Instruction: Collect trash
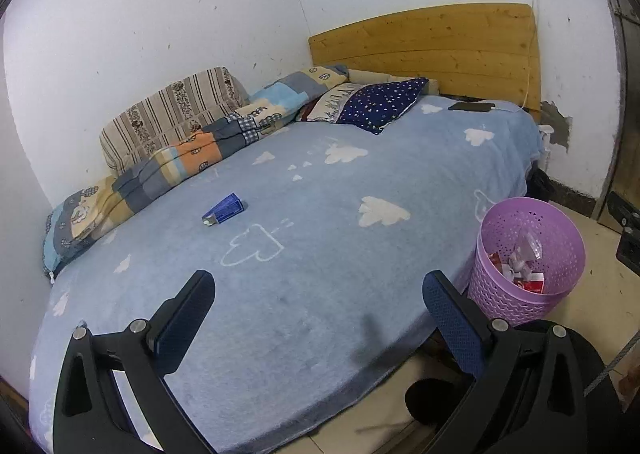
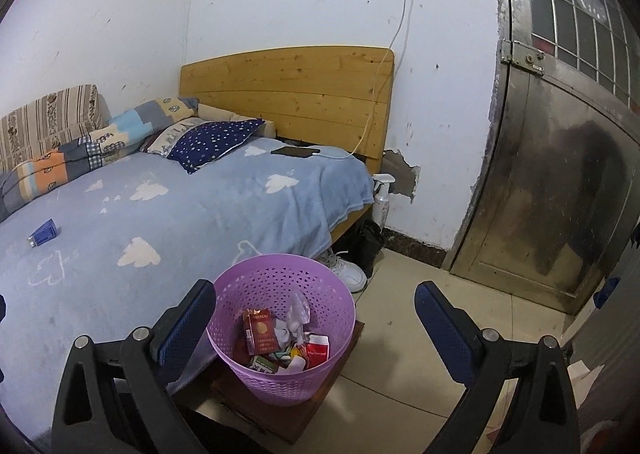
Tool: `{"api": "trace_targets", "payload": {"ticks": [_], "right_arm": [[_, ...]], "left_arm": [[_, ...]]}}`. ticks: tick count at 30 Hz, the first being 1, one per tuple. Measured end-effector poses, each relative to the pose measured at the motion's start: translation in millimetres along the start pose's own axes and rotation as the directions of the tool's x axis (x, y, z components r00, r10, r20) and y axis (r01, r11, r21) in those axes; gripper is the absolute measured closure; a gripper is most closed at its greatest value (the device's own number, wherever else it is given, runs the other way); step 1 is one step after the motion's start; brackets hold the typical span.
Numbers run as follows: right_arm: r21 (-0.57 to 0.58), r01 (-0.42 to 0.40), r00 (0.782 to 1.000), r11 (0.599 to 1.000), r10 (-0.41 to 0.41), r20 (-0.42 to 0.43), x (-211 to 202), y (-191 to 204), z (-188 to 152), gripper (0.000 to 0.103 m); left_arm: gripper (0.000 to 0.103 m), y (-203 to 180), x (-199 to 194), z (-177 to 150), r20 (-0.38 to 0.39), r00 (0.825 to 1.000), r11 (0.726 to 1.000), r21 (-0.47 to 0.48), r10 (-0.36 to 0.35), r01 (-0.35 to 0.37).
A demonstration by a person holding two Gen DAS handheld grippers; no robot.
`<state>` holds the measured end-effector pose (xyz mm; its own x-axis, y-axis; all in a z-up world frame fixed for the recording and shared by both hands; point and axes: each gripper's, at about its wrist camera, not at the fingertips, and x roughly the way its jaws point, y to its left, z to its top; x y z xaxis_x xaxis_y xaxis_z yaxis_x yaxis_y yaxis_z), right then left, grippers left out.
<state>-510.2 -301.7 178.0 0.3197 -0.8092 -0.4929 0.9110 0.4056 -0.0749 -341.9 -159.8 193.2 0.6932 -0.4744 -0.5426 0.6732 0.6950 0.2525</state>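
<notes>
Nearing the end: bin point(image 2: 282, 328) beside bed point(image 1: 320, 254) already holds cartons and wrappers; one blue box point(image 1: 223, 209), probably trash, lies mid-bed. Left claw point(image 1: 318, 304) and right claw point(image 2: 316, 314) both released, empty.

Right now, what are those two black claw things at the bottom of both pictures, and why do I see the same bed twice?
Those claws are grabbers. A person holds one in each hand, and each has a small camera looking out along its two fingers. One picture comes from the left gripper, the other from the right gripper, so you see one room from two spots. Both are open and hold nothing. On the blue bed lies a small blue box, probably trash to pick up. Beside the bed stands a purple basket with red packets and crumpled paper inside. A phone is charging near the pillow.
</notes>
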Motion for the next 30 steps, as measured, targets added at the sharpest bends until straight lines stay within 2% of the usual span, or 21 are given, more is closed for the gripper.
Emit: {"api": "trace_targets", "payload": {"ticks": [30], "right_arm": [[-0.008,-0.005,1.000,1.000,0.005,0.010,-0.2,1.3,-1.5,0.003]], "left_arm": [[0.000,-0.3,2.1,-2.2,-0.010,1.000,0.999,-0.018,-0.028,0.028]]}}
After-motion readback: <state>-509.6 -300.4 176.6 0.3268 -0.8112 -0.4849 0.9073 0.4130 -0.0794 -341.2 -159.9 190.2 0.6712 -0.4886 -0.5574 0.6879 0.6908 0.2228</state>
